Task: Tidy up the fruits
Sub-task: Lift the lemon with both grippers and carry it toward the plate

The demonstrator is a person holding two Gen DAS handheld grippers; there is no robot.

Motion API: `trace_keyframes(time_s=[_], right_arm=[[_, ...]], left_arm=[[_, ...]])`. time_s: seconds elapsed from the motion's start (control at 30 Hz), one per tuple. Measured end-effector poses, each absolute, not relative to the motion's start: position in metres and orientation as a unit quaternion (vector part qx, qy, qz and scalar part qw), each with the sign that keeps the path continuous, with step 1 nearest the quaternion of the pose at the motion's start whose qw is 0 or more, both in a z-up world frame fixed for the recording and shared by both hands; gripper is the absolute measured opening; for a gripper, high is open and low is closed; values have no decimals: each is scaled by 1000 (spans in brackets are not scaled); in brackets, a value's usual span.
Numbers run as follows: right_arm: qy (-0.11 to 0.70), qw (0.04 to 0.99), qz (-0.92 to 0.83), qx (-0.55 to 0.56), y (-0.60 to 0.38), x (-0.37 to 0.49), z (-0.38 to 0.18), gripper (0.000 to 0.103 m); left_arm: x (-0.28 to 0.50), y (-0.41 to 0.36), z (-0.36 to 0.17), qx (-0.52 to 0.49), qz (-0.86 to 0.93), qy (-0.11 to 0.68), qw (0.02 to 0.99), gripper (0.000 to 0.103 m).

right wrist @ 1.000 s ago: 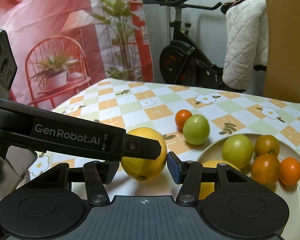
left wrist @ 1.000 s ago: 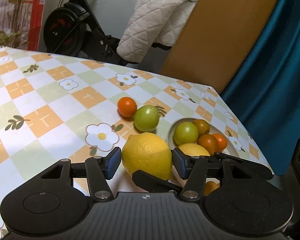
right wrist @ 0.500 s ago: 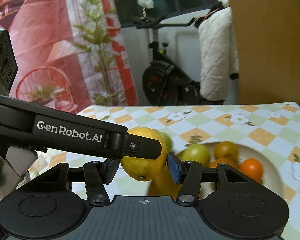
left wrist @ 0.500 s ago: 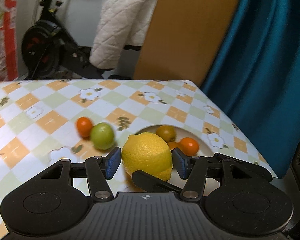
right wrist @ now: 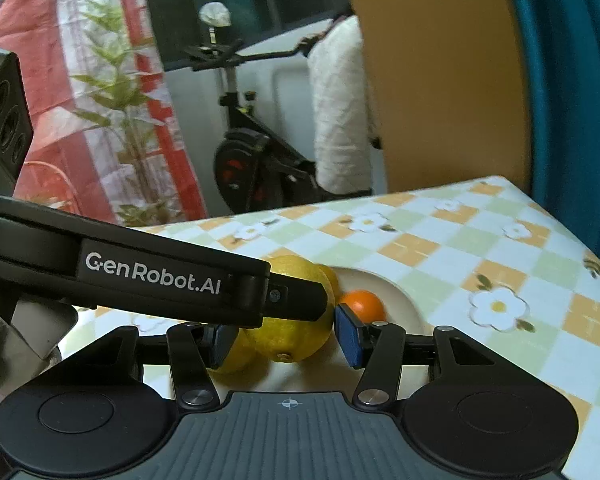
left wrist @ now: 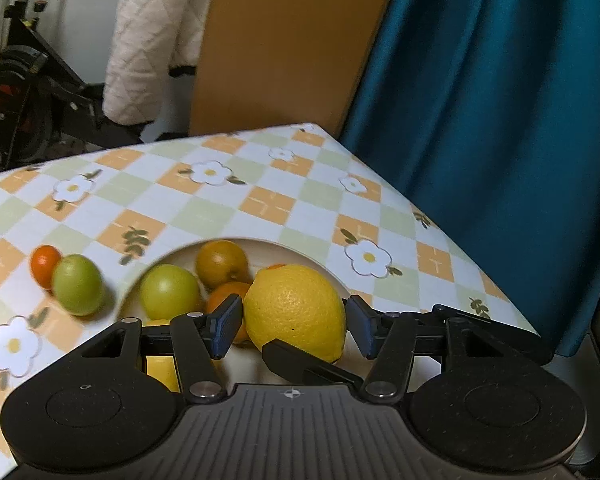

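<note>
A yellow lemon (left wrist: 296,308) hangs over the white plate (left wrist: 300,246), and my left gripper (left wrist: 292,328) is shut on its two sides. My right gripper (right wrist: 286,338) also closes around this lemon (right wrist: 292,340) from a crossing direction; its right pad touches the peel and its left pad is mostly hidden. One right finger (left wrist: 312,364) shows below the lemon in the left wrist view. The left gripper's finger (right wrist: 160,276) crosses in front of the lemon in the right wrist view. The plate (right wrist: 396,292) holds a green fruit (left wrist: 168,292), oranges (left wrist: 222,262) and another lemon (right wrist: 232,356).
A green fruit (left wrist: 78,290) and a small orange (left wrist: 44,264) lie on the checked tablecloth left of the plate. The table's right edge (left wrist: 440,236) runs close by a teal curtain (left wrist: 500,120). An exercise bike (right wrist: 252,152) and a wooden board (left wrist: 284,40) stand behind.
Both grippers have carried the lemon rightward, from over the tablecloth to above the plate. The two loose fruits now lie farther left in the left wrist view.
</note>
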State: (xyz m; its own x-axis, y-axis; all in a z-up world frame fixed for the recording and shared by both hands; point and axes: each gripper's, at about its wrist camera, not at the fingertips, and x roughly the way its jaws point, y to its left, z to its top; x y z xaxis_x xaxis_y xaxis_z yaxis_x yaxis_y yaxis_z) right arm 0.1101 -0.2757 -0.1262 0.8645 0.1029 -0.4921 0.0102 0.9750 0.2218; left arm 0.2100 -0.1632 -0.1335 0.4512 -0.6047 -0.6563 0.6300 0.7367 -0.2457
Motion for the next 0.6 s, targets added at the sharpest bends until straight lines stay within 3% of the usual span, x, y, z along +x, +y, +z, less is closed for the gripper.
trace_keyframes(time_s=[0.6], right_arm=[[281,950,-15,134,-299,122,-148,49]], left_arm=[[223,-194,-150,51,-370,393,840,59]])
